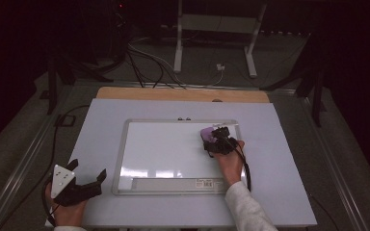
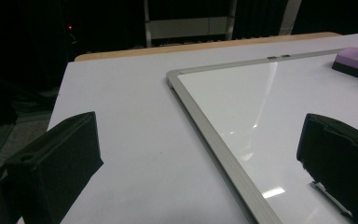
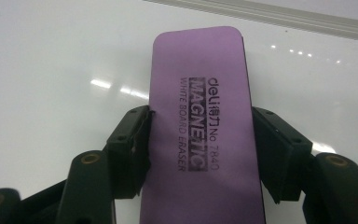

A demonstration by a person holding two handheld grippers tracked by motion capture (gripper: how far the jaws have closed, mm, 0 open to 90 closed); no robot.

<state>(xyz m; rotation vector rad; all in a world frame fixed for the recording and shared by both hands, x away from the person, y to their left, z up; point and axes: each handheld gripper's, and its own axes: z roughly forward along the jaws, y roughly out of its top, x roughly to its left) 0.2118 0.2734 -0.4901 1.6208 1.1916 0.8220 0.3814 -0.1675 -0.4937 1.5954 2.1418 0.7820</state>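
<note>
Near the upper right corner of the whiteboard point(image 1: 173, 154), the purple eraser point(image 3: 199, 116) is clamped across its long sides by the right gripper point(image 3: 200, 144). For a clean wipe, its underside should be kept flat on the board and pressed evenly. The left gripper point(image 1: 84, 180) is held open, empty, on the table point(image 1: 289, 159) beside the frame, where the board could be steadied.
</note>
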